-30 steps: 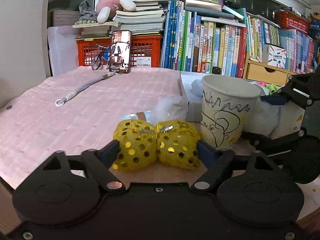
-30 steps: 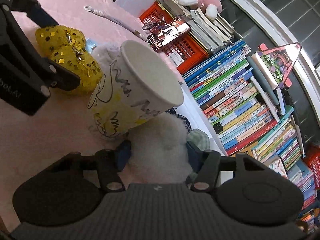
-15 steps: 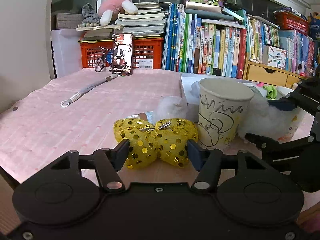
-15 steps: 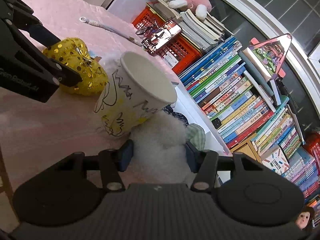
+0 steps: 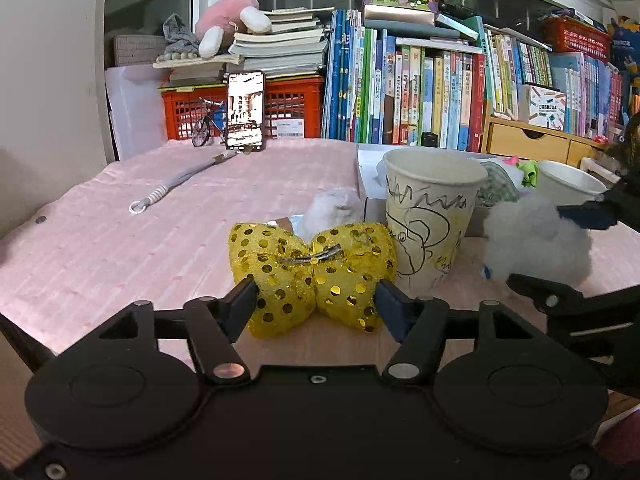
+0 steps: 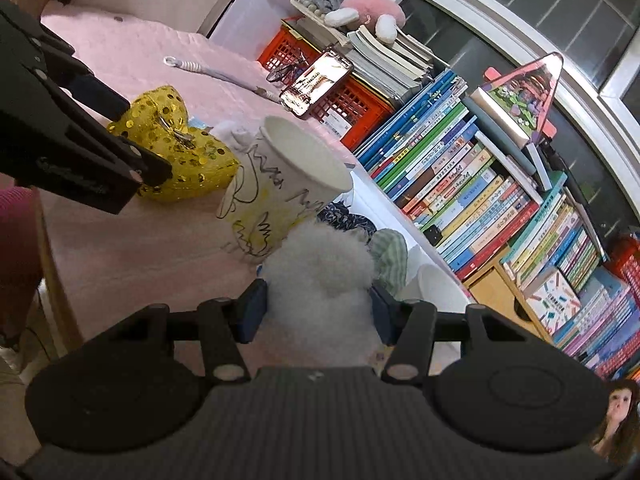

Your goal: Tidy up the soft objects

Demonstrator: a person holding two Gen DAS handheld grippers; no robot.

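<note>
Table (image 5: 120, 232), covered in pink quilted cloth, fills the lower half of the left wrist view and bears all task items. Row of upright books (image 5: 420, 96) stands along the table's far edge, from 12 toward 2 o'clock of the left wrist view. Red crate (image 5: 296, 108), at 11 o'clock of the same view, carries a stack of books with a pink plush toy (image 5: 228, 20) on top; a phone (image 5: 245, 110) leans upright against its front, screen lit. Paper cup (image 5: 430, 216), scribbled with black lines and yellow, stands upright near the centre of the table, mouth open. Yellow sequinned bow (image 5: 316, 272), a soft padded piece with a metal clip across its knot, sits at 9 o'clock of the cup, just beside it, raised off the table. Left gripper (image 5: 316, 306): jaws have just been opening a little, yet the pads press the bow's two lobes from either side, so the bow is grasped. White fluffy ball (image 6: 320, 276), soft, sits at 3 o'clock of the cup in the left wrist view, close against the cup's lower wall. Right gripper (image 6: 318, 314): jaws clenched on the fluffy ball, pads sunk into its fluff on both sides. Second white fluffy tuft (image 5: 336, 208) lies behind the bow at its 12 o'clock. Grey cord (image 5: 176, 184) with a ring end lies across the cloth at 10 o'clock of the bow, well apart.
</note>
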